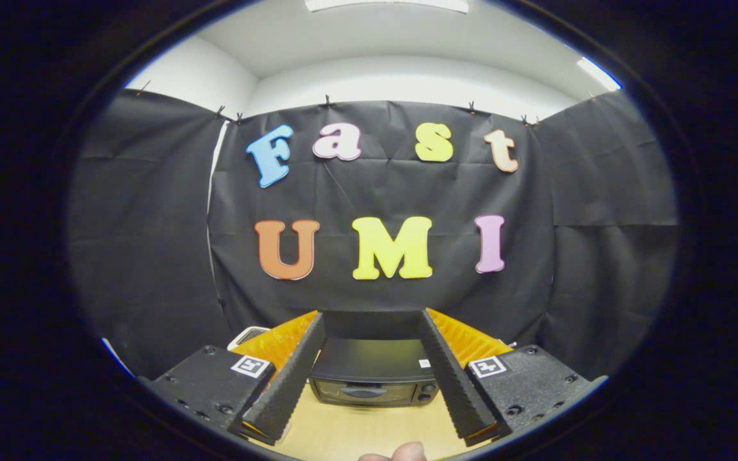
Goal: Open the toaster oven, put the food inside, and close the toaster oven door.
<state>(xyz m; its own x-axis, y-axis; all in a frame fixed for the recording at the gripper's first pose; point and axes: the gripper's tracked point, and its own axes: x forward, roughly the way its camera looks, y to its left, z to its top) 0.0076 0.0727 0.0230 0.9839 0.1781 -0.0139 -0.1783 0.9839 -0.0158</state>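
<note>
A black toaster oven [372,378] stands on the wooden table [369,429], beyond my fingers and framed between them. Its glass door with a handle [364,391] is closed, and knobs [430,392] sit at the door's right. My gripper [372,320] is open, held above the table, with nothing between its fingers [292,378]. A small pale rounded thing [401,452] shows nearest me on the table; I cannot tell whether it is food or a fingertip.
A white object [247,335] lies partly hidden behind the left finger, to the oven's left. Black cloth walls [151,256] close in the booth right behind the oven and on both sides.
</note>
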